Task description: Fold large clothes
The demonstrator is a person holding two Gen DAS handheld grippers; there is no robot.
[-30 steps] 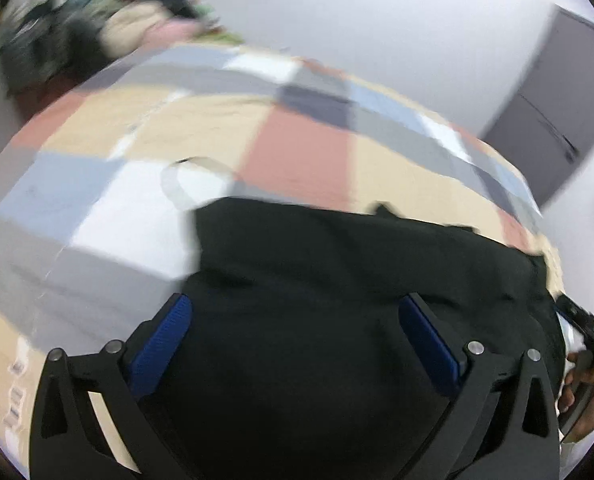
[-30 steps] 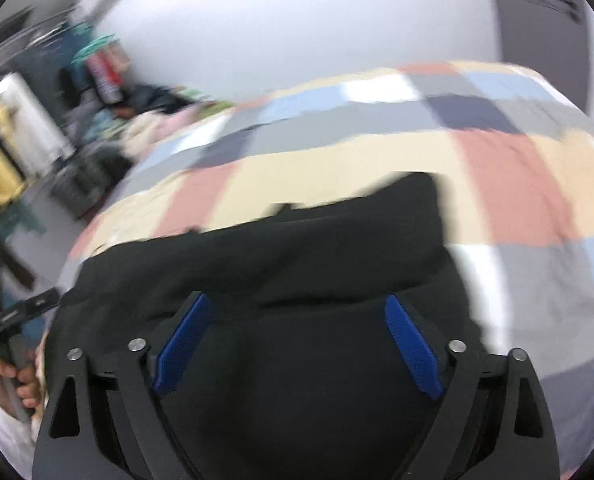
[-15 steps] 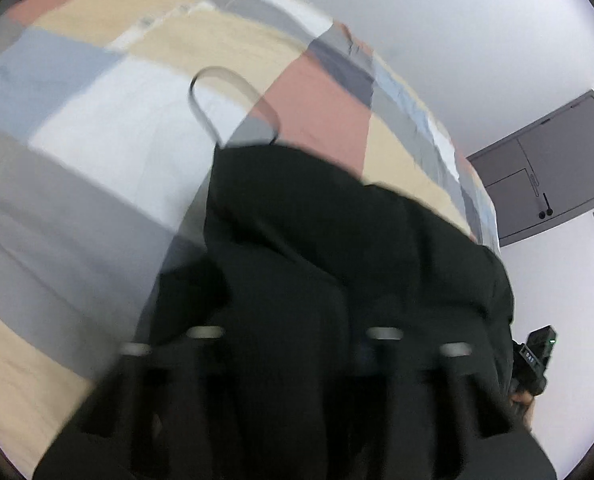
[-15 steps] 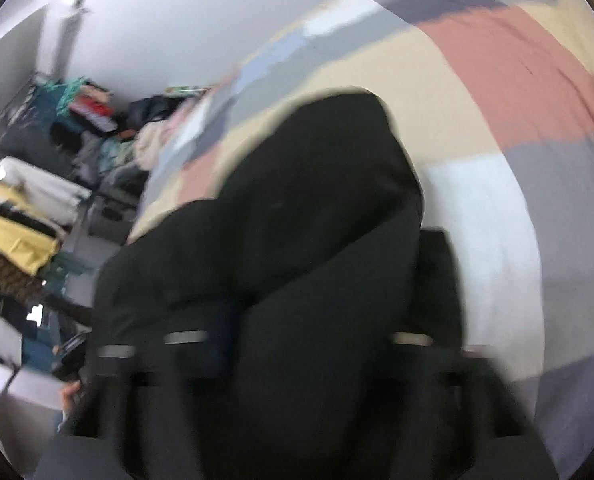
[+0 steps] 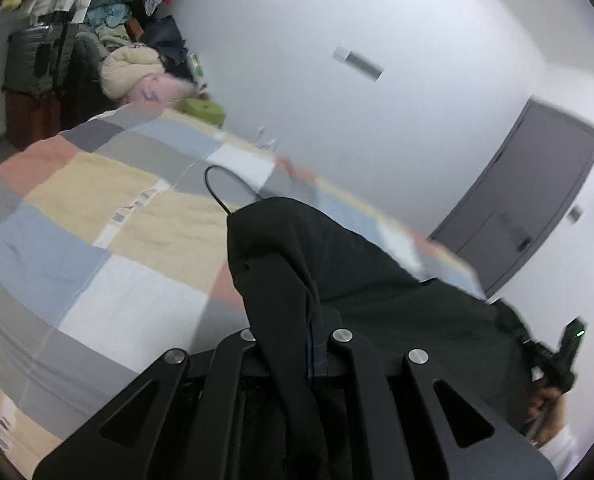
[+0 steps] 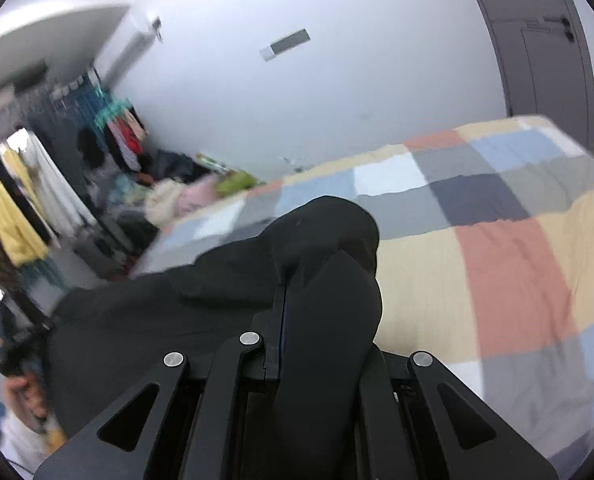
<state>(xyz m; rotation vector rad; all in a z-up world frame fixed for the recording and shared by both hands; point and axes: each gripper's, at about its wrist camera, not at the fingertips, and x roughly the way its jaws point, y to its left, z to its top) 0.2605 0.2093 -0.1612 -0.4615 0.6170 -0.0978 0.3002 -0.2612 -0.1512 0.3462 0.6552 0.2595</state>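
A large black garment (image 5: 377, 288) is lifted off the patchwork bedspread (image 5: 109, 216) and stretches between both grippers. My left gripper (image 5: 297, 332) is shut on one end of it, the cloth bunched over the closed jaws and hiding the fingertips. A thin black cord loop (image 5: 221, 184) sticks out behind that end. In the right wrist view the black garment (image 6: 201, 288) drapes over my right gripper (image 6: 293, 304), which is shut on its other end. The bedspread (image 6: 497, 248) lies beyond. Each view shows the other hand at its edge.
A dark grey door (image 5: 537, 208) is in the white wall at the right. Hanging clothes (image 6: 13, 208) and a heap of laundry (image 5: 137, 68) stand past the bed's far end. The person's hand (image 5: 549, 412) holds the other gripper's handle.
Both grippers went from open above the flat garment to shut on its cloth. Both then rose, lifting the garment's ends off the bedspread, and the views tilted up toward the wall.
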